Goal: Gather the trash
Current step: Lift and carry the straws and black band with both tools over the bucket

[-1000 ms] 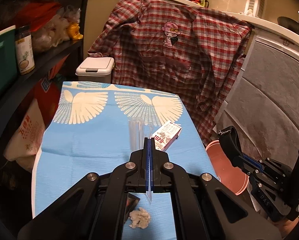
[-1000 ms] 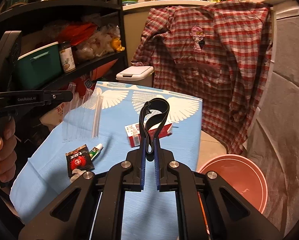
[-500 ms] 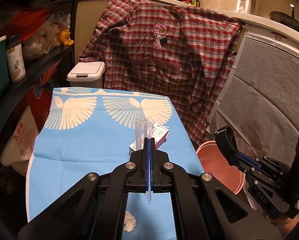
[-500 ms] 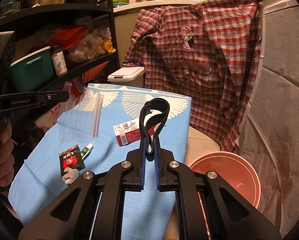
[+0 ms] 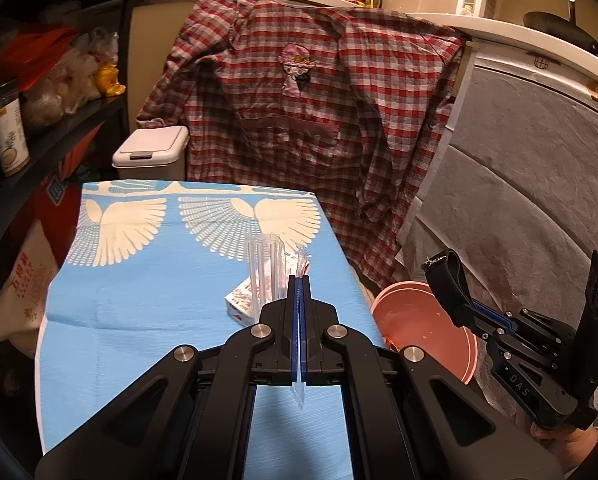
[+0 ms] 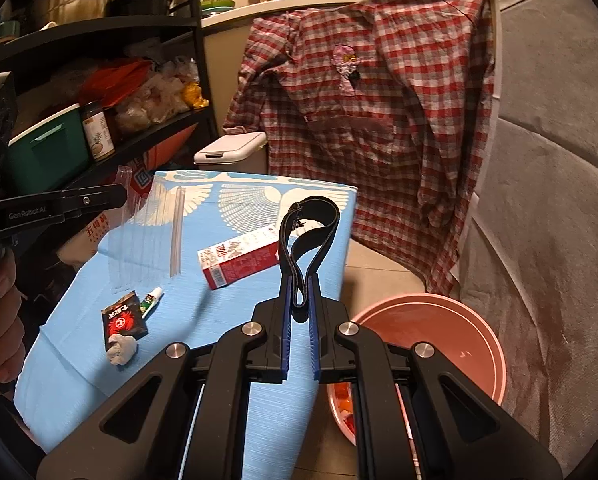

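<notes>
The left claw is clamped on a clear crinkled plastic bag, held up over the blue bird-print cloth on the bench. The right claw pinches a black looped strap just above the bench edge. Beside it on the floor, the round pink plastic basin holds some red scraps. A red-and-white carton, black sachet, small tube and crumpled tissue lie on the cloth.

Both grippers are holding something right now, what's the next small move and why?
Probably carry the right gripper a little further right until the black strap hangs over the pink basin, then open. Its jaws are shut on the strap, and the basin sits just past the table edge with scraps already inside. The left gripper, shut on the clear bag, can follow.
</notes>
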`<state>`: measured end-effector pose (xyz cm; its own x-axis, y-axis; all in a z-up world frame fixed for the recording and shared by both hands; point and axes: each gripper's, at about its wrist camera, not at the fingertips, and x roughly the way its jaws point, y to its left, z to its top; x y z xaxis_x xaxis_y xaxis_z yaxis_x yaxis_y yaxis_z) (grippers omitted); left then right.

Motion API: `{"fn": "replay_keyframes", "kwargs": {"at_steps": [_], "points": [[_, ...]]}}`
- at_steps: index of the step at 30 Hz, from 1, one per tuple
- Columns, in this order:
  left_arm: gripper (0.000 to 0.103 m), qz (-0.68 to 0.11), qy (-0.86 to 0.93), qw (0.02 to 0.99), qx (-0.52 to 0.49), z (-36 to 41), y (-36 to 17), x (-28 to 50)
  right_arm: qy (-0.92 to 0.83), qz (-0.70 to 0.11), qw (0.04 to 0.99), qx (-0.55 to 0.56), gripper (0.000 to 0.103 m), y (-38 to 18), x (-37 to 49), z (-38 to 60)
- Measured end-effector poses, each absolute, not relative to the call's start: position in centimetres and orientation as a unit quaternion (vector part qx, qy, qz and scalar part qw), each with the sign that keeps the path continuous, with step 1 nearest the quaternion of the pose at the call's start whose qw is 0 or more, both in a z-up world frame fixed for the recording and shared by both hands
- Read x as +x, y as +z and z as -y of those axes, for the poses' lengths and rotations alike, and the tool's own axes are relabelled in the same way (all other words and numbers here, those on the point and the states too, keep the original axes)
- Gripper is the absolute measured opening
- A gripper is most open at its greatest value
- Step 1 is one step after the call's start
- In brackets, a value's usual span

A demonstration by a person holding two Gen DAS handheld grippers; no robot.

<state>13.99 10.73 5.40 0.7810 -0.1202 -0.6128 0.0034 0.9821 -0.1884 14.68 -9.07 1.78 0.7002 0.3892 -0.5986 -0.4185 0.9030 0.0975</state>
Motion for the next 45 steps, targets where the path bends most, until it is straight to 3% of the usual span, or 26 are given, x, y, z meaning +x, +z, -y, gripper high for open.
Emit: {"fn": "replay_keyframes", "kwargs": {"at_steps": [45], "points": [[0.0, -0.353, -0.146, 0.921, -0.073, 3.3, 3.7, 18.6, 0.109, -0.35, 0.93, 0.02, 0.008, 0.8, 18.8, 19.8]]}}
